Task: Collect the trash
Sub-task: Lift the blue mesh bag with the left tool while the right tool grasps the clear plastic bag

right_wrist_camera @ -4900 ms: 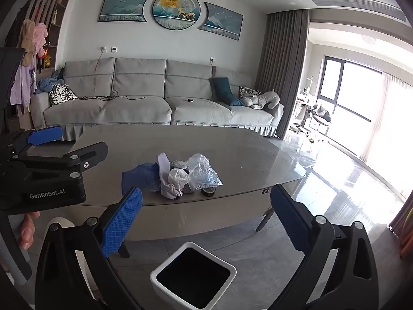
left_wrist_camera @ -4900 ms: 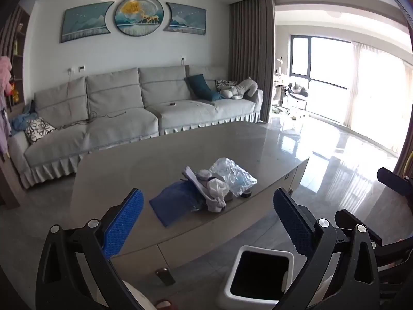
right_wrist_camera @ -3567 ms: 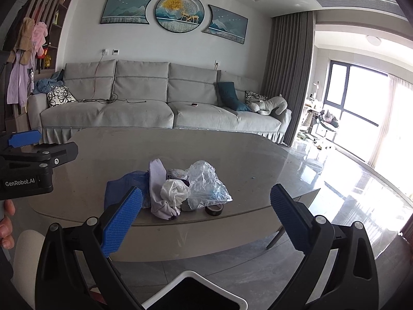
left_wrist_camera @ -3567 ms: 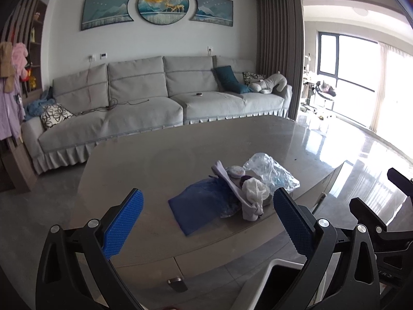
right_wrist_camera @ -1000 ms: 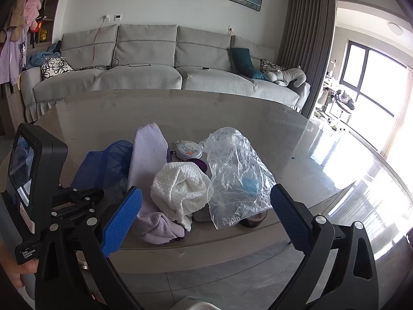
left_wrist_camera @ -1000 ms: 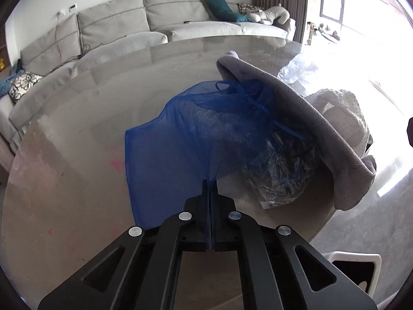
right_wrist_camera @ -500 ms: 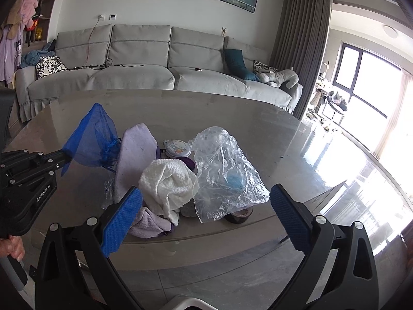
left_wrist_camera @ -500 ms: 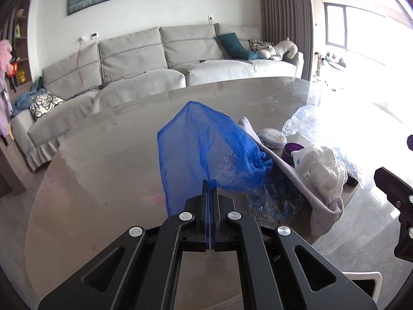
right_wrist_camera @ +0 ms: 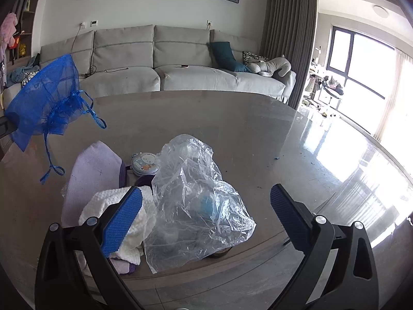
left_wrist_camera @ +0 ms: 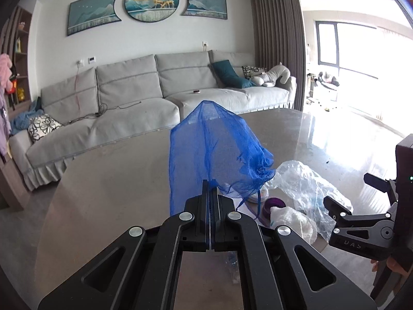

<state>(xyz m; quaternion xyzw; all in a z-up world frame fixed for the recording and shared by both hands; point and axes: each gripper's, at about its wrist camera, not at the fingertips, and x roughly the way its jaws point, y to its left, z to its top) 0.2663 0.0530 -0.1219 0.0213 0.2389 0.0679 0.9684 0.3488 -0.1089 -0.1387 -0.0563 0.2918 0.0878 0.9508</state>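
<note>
The trash is a small heap at the near edge of the glossy grey oval table (right_wrist_camera: 232, 118), and one piece of it, the sheer blue mesh drawstring pouch (left_wrist_camera: 214, 149), is already off the surface. The left gripper (left_wrist_camera: 210, 193) has its two black jaws pressed together on a lower corner of this pouch, so the pouch hangs in the air above the table, to the left of the heap, with its ribbon ends dangling. The right gripper (right_wrist_camera: 206, 206) has its blue-padded fingers (right_wrist_camera: 124, 222) wide apart and holds nothing. Directly in front of it, between the two pads and a little farther, lies the crumpled clear plastic bag (right_wrist_camera: 196, 201); its long axis runs from near to far, roughly along the line in which the gripper points. The left pad stands in front of the white knitted cloth (right_wrist_camera: 95, 209), which lies just left of the bag, on the pale lilac cloth (right_wrist_camera: 90, 173). Behind them is a small round tin with a cartoon picture (right_wrist_camera: 144, 164). I judge that the right hand is clearly the nearer one to the bag, and it would need mostly to go forward and down to close on it.
</note>
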